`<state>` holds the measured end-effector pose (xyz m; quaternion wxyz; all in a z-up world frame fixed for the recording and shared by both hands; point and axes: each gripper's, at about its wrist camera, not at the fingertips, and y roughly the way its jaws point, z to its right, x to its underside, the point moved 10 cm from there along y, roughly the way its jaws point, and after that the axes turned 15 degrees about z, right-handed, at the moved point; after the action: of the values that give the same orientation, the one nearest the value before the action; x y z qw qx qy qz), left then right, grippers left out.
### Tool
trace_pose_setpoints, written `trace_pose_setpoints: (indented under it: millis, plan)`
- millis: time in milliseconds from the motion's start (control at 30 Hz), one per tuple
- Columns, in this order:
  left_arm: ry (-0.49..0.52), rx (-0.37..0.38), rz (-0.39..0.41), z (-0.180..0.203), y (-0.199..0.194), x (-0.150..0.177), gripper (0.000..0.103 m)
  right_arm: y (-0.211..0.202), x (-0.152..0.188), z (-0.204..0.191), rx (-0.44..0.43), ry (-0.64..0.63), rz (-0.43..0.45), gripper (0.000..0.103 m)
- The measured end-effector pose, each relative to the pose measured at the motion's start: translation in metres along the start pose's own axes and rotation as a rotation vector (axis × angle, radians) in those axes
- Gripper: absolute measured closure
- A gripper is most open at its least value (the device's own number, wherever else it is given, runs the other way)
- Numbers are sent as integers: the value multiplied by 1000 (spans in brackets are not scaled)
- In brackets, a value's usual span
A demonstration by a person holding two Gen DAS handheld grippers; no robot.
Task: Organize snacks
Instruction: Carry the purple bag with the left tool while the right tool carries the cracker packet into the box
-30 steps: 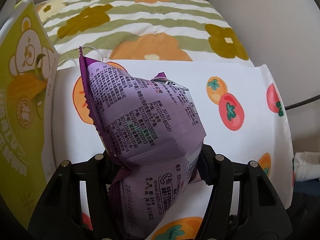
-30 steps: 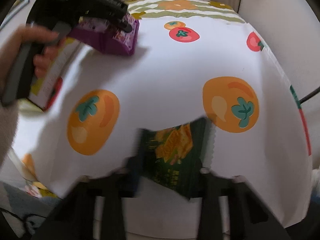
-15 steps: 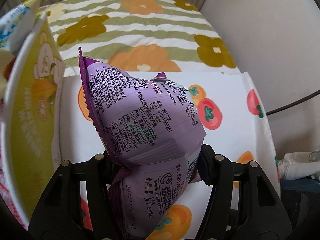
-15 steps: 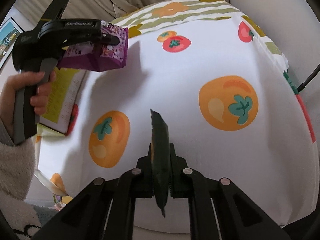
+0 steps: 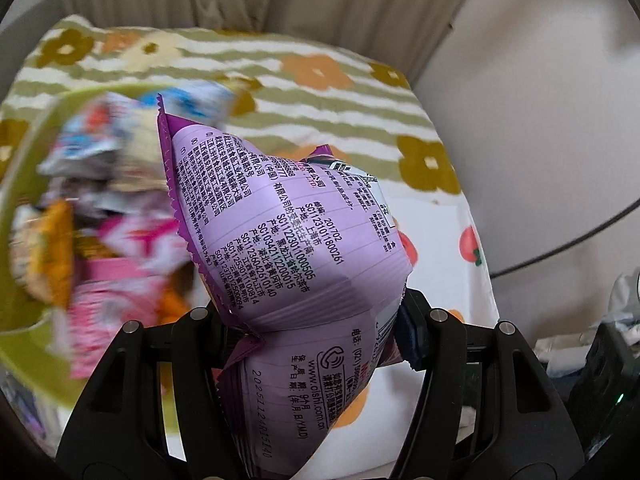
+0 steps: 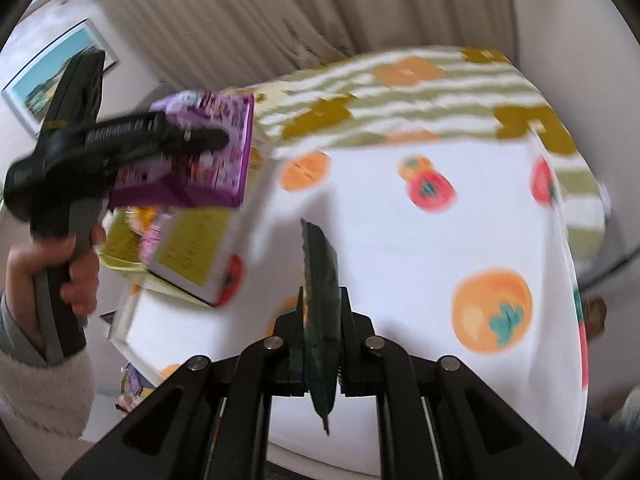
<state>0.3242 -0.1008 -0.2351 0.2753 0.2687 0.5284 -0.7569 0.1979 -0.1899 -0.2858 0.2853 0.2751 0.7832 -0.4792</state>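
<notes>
A hand (image 6: 76, 276) holds the left gripper (image 6: 224, 140) clamped on a purple snack bag (image 5: 288, 248) over the yellow-green snack box (image 6: 188, 256); the right gripper (image 6: 320, 344) pinches a dark green packet (image 6: 320, 280) edge-on above the persimmon-print tablecloth (image 6: 400, 240). Beige curtain (image 6: 280, 12) behind.

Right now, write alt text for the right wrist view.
The right gripper pinches a thin dark green snack packet edge-on above a fruit-print cloth. Upper left, the left gripper clamps a purple snack bag over a yellow-green box.

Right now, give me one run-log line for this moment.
left hand-held gripper: shut on purple snack bag | right hand-held gripper: shut on green snack packet | yellow-green snack box: open
</notes>
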Motion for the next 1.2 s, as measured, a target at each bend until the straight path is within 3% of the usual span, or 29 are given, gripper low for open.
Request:
trace_pose_setpoints:
  millis: [267, 467, 600, 633, 700, 733, 833, 1200]
  plan:
    - [-75, -91, 81, -86, -74, -26, 46, 17, -51, -103, -168, -123, 28, 94]
    - [-51, -126, 55, -154, -88, -33, 46, 48, -65, -172, -243, -116, 31, 94]
    - [-25, -93, 8, -184, -78, -30, 45, 70, -68, -197, -239, -87, 31, 94]
    - [-12, -82, 4, -190, -75, -30, 40, 77, -68, -204, -230, -81, 30, 94]
    - [28, -81, 5, -199, -73, -29, 17, 84, -68, -210, -218, -69, 25, 94]
    - [53, -88, 9, -204, -72, -29, 0, 90, -67, -214, -206, -62, 23, 94]
    - [84, -67, 11, -213, -73, -25, 0, 102, -63, -219, -172, -50, 14, 94]
    - [37, -4, 27, -240, -99, -29, 0, 118, -65, -220, -78, 3, 33, 94]
